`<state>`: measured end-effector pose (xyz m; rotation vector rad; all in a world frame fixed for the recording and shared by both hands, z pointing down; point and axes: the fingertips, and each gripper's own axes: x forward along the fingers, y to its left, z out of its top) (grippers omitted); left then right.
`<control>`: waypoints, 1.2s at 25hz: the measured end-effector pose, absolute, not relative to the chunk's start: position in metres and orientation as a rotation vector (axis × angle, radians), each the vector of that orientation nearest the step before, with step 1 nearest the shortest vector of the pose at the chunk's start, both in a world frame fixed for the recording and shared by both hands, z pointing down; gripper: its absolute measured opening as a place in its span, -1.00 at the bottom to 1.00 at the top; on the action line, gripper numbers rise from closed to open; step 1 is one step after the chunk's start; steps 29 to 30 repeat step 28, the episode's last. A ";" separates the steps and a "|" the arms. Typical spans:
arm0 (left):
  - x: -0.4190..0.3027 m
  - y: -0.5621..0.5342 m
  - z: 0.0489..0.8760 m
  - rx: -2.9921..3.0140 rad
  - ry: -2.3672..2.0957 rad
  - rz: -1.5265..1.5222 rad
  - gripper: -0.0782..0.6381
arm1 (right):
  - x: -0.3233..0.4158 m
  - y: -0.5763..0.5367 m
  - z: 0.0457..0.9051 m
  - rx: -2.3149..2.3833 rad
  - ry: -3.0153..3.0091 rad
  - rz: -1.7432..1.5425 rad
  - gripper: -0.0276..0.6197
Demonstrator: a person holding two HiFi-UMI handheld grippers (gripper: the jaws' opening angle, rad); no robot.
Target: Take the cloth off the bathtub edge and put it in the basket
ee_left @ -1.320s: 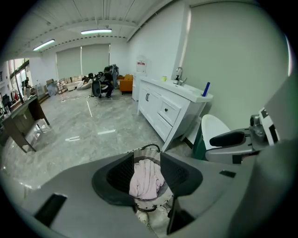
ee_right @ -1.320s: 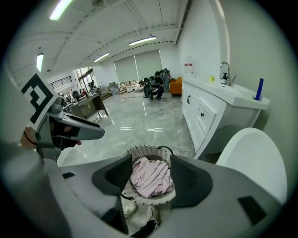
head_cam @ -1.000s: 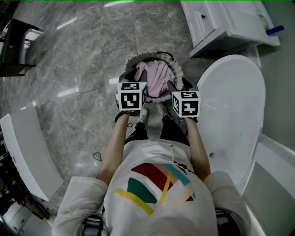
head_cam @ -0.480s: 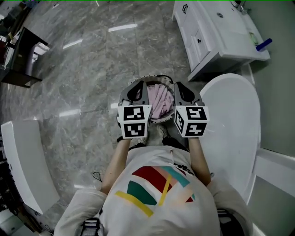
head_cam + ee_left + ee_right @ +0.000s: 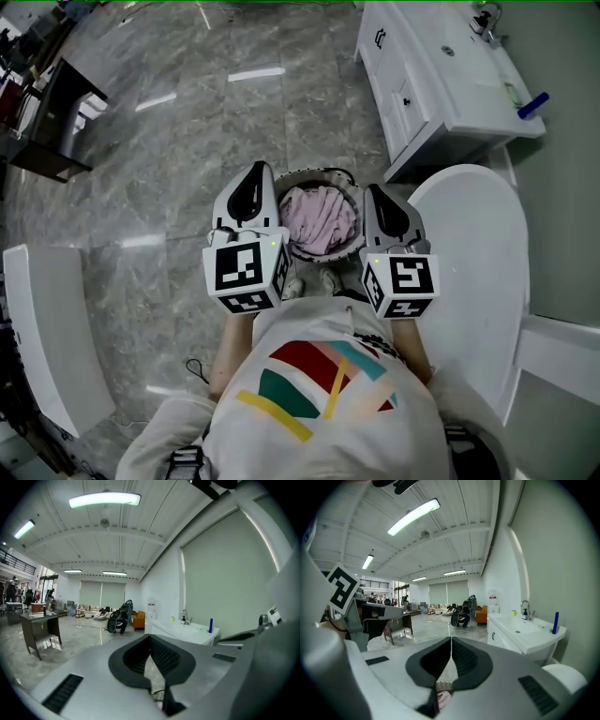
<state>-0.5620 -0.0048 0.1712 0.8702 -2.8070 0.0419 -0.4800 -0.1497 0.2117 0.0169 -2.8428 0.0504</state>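
Pink cloth (image 5: 322,217) inside basket (image 5: 319,172) rim; left tool (image 5: 257,171), right tool (image 5: 374,190) closed (empty), flanking basket.

The pink cloth (image 5: 322,217) lies crumpled in soft folds inside the basket (image 5: 323,173), filling most of its opening. The basket is round and open-topped with a pale rim, and it stands upright on the grey floor (image 5: 169,150). The white bathtub (image 5: 469,281) lies just to its right, its broad rounded edge near the basket but apart from the cloth.

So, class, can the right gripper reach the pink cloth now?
Probably yes: the right gripper hangs near the open basket, and nothing covers the pink cloth. Its shut jaws must open first.
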 end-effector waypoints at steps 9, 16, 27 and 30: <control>-0.553 -0.011 0.157 0.913 -2.847 0.059 -0.73 | -0.485 -0.153 0.185 0.015 -2.914 -0.022 -0.88; -0.546 -0.018 0.153 0.957 -2.840 0.037 -0.73 | -0.484 -0.157 0.177 0.040 -2.935 -0.028 -0.88; -0.544 -0.028 0.142 0.984 -2.866 0.063 -0.73 | -0.482 -0.165 0.167 0.045 -2.959 -0.037 -0.88; -0.544 -0.029 0.142 0.987 -2.868 0.065 -0.73 | -0.482 -0.165 0.166 0.046 -2.960 -0.037 -0.88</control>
